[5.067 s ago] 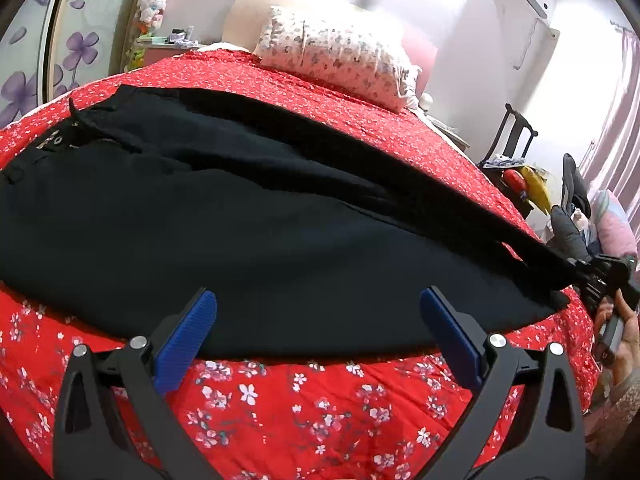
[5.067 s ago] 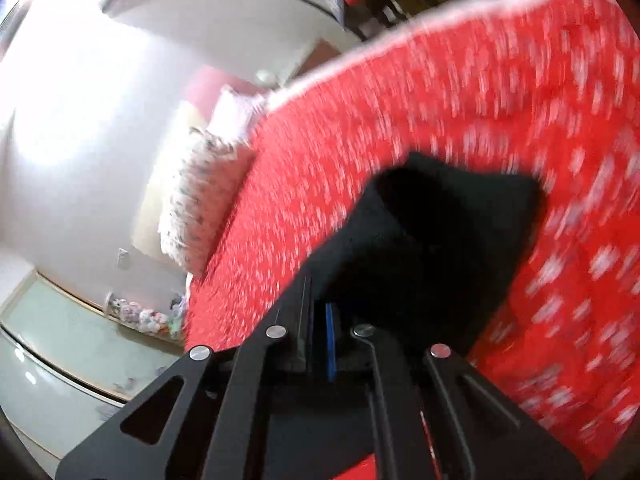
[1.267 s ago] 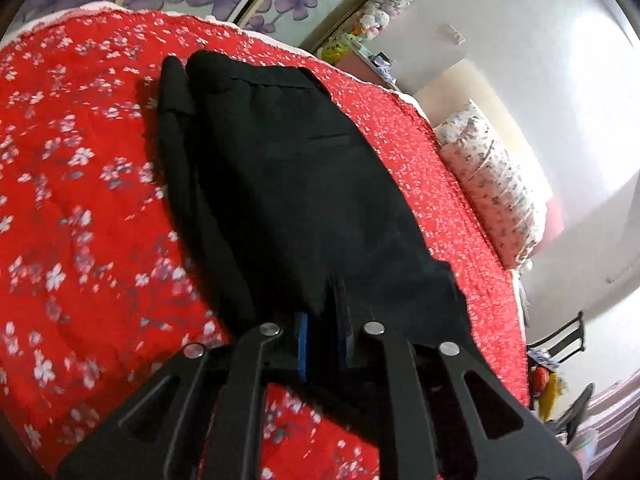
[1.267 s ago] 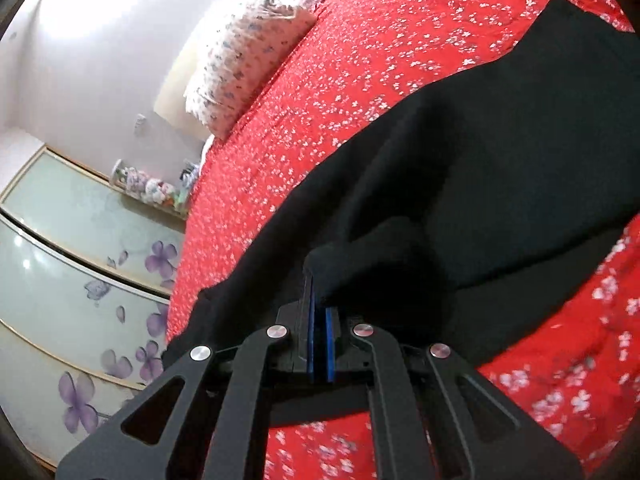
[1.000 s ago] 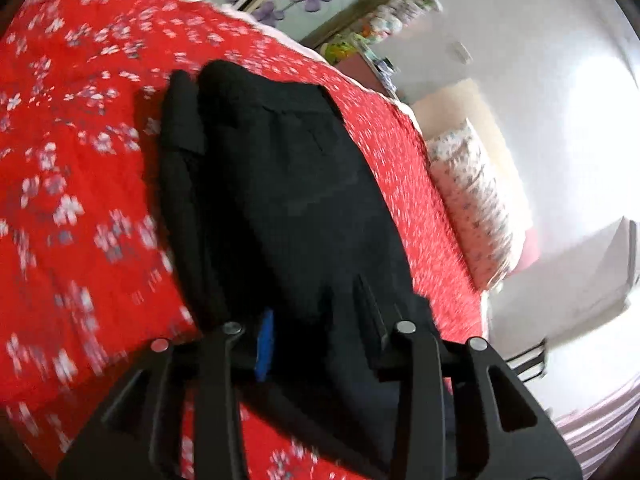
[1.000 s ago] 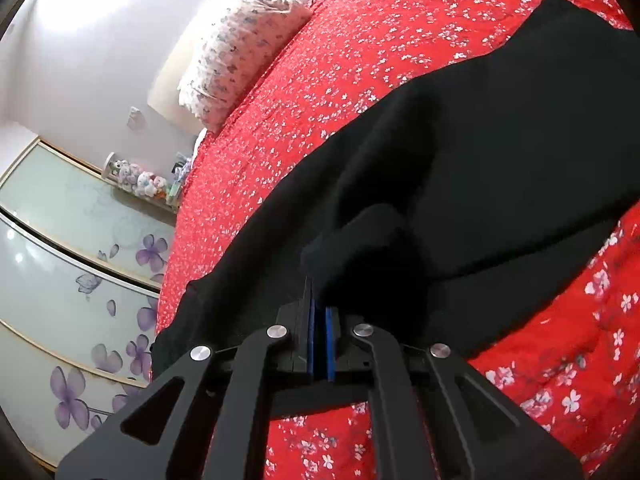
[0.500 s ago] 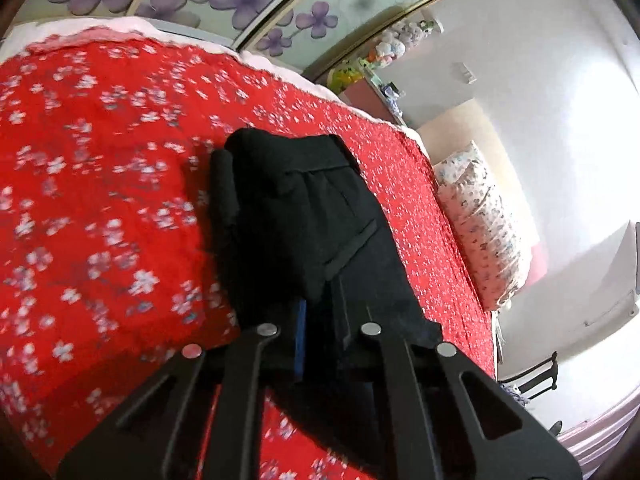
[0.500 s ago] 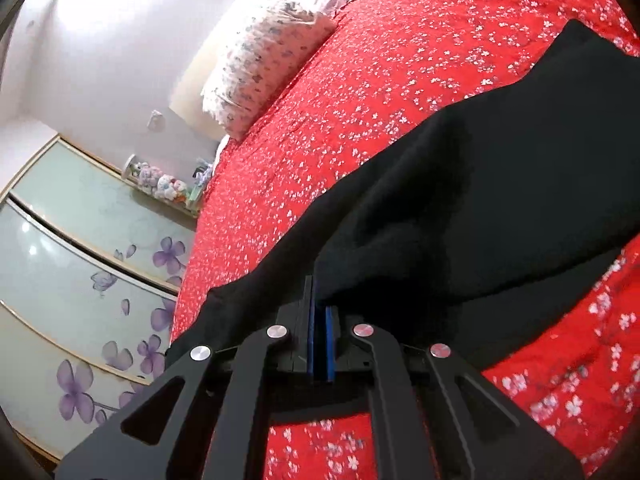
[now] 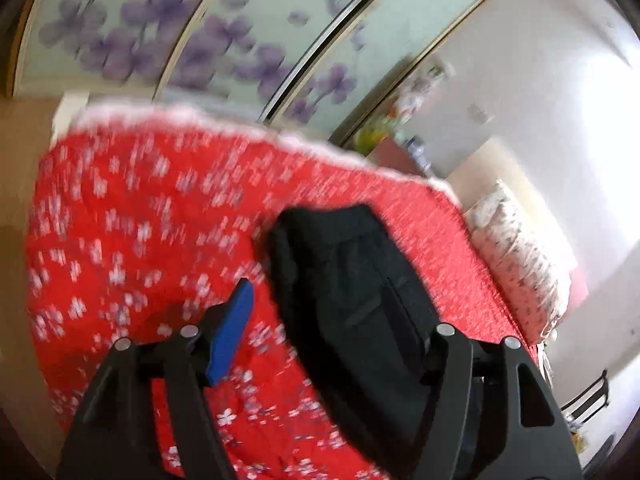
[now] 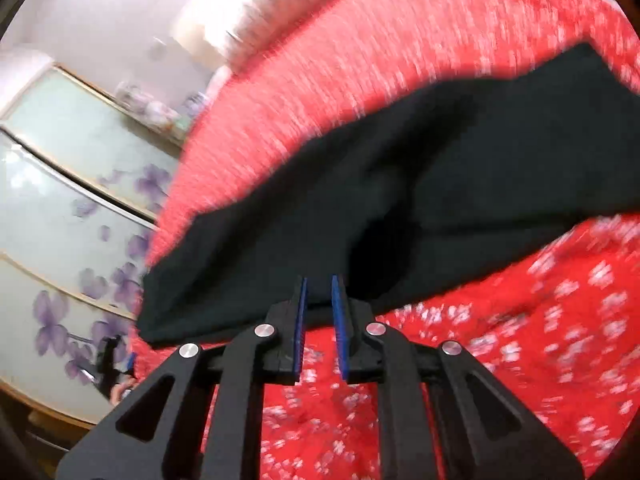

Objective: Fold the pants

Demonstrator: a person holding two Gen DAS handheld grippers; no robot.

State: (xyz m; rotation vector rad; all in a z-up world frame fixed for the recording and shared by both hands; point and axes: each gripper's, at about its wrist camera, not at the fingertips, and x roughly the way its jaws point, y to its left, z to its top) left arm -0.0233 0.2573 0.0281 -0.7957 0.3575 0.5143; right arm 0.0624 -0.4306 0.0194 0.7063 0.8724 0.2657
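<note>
Pants (image 9: 360,300) lie folded lengthwise on bed (image 9: 132,240). Left gripper (image 9: 336,320) wide open, right gripper (image 10: 319,300) slightly parted, both empty. Crosswise folds remain.

I am working in a home bedroom. A bed (image 9: 132,216) fills most of both views, covered by a red spread with small white flowers and a pale frilly edge. A flowered pillow (image 9: 520,256) lies at its head against a cream headboard (image 9: 480,168). Sliding wardrobe doors (image 9: 192,36) of frosted glass with purple blossoms line one wall. A small shelf (image 10: 156,114) in the corner holds blurred trinkets.
</note>
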